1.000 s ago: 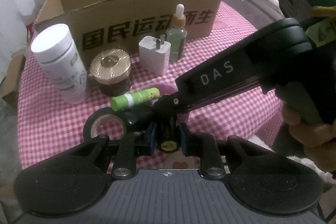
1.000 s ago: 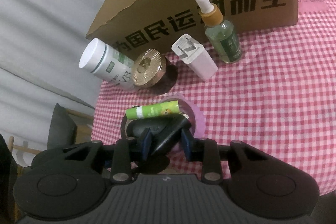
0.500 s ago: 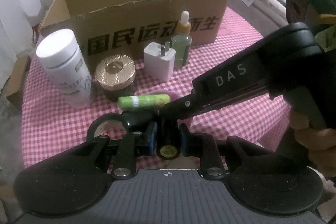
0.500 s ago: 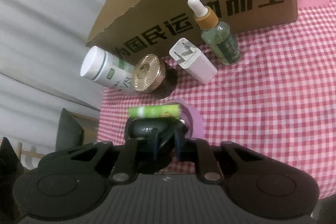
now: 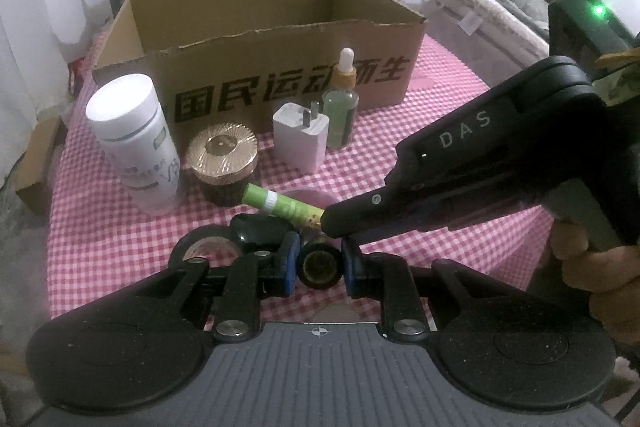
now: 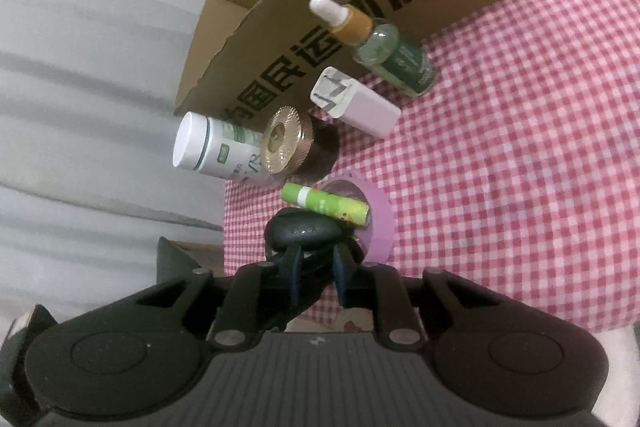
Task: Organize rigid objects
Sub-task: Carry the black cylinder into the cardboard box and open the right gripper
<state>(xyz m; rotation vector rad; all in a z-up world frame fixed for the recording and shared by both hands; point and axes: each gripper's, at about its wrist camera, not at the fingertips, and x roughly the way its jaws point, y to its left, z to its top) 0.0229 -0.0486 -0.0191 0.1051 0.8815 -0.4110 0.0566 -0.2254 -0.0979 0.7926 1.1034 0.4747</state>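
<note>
I have the left claw pinching a small black cylinder end-on, its brownish face turned to the camera, low over the near edge of the worktop. I judge it is held there, not set down, so that it stays clear of the heap just behind it. That heap is a black tape roll, a black oval case, a pink ring and a green tube lying across the top.

The right claw reaches in from the right edge with its pads pressed nearly together. Something dark sits between them, but I cannot tell what. In the left view its tip touches the green tube's end, directly above my cylinder.

The cardboard box, standing open along the far edge, is presumably where all this belongs. The white bottle, gold-lidded jar, charger and dropper bottle wait upright in a row before it.

A second ago the right pads stood visibly wider around the dark thing; they have narrowed. The green tube has swung round, so its capped end now points toward the jar and its other end toward the right claw. The left grip looks unchanged.
</note>
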